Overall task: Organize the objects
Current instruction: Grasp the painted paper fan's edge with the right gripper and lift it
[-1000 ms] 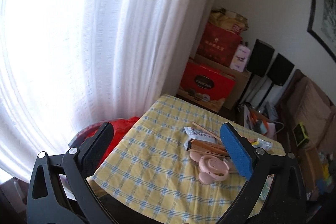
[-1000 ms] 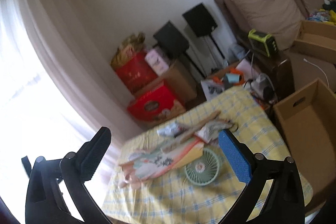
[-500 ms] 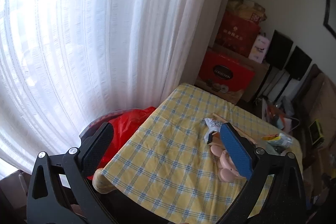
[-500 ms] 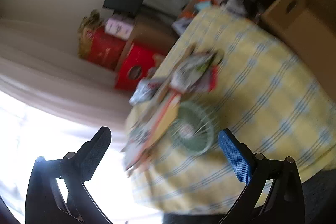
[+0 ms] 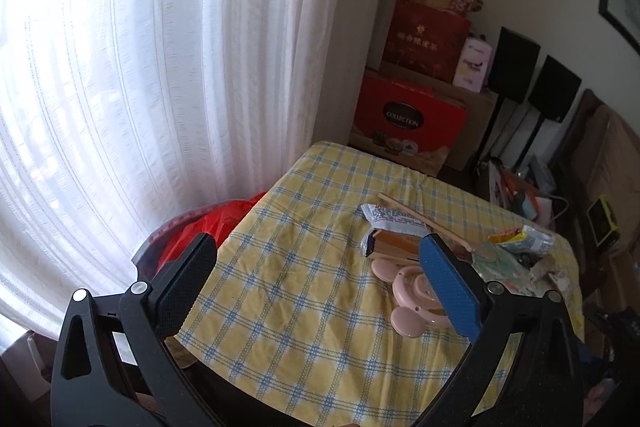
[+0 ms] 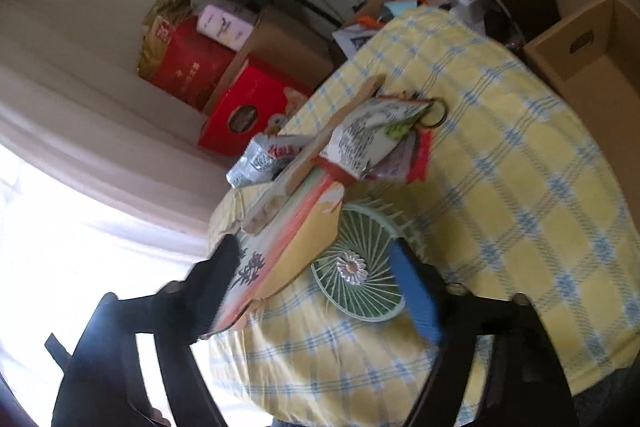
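A table with a yellow checked cloth (image 5: 304,291) holds a heap of objects. In the left wrist view I see a pink ring-shaped toy (image 5: 408,297), a book (image 5: 394,241), a silver snack packet (image 5: 390,217) and a wooden stick (image 5: 424,219). My left gripper (image 5: 316,285) is open and empty above the table's near left part. In the right wrist view a mint green fan (image 6: 360,263) lies under a large flat book (image 6: 288,247), with snack packets (image 6: 372,143) behind. My right gripper (image 6: 320,291) is open, close over the fan and the book's edge.
Open cardboard boxes (image 6: 588,39) stand right of the table. Red gift boxes (image 5: 408,119) and black speakers (image 5: 536,79) stand against the far wall. A white curtain (image 5: 160,67) hangs at the left. A red bag (image 5: 204,223) lies by the table's left edge.
My right gripper has tilted and dropped down close to the fan and book. My left gripper's view has shifted slightly; it stays open above the table.
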Motion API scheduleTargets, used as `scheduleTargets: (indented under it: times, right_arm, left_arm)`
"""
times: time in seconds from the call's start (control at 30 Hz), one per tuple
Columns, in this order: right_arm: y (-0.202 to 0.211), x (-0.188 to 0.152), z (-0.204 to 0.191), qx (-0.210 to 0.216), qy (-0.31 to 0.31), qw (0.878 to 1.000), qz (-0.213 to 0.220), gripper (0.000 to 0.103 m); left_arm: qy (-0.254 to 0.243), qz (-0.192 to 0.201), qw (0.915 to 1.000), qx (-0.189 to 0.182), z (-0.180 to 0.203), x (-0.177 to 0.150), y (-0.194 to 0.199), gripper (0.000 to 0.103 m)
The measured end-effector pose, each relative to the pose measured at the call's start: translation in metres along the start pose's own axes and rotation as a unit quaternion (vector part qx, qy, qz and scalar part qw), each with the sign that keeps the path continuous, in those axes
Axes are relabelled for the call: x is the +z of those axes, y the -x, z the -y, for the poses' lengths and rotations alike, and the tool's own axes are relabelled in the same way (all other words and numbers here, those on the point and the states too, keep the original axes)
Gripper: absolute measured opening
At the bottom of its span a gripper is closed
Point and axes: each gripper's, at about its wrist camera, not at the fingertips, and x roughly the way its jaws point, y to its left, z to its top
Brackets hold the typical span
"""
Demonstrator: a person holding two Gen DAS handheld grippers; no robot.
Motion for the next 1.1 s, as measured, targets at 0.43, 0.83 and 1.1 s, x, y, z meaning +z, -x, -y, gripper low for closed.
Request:
scheduleTargets:
  times: [0.43,0.83,1.1]
  right_arm:
    - [0.003,-0.002,0.006,0.057,-0.001,0.998,-0.018,0.028]
    - [-0.029,0.0,-0.01,0.047,0.009,0.998,-0.032,0.052]
    - [-0.044,-0.004,-0.008,0.108,-0.007,0.992,-0.065,0.018]
  left_arm:
    - [0.001,0.004,0.9999,-0.013,0.004,0.0,0.003,0.101]
    - [0.009,-0.025,0.9993,-0.025,0.001,-0.011,-0.023,0.101]
    - [0.034,-0.029,0.9987,-0.025,-0.017,-0.009,-0.026,0.101]
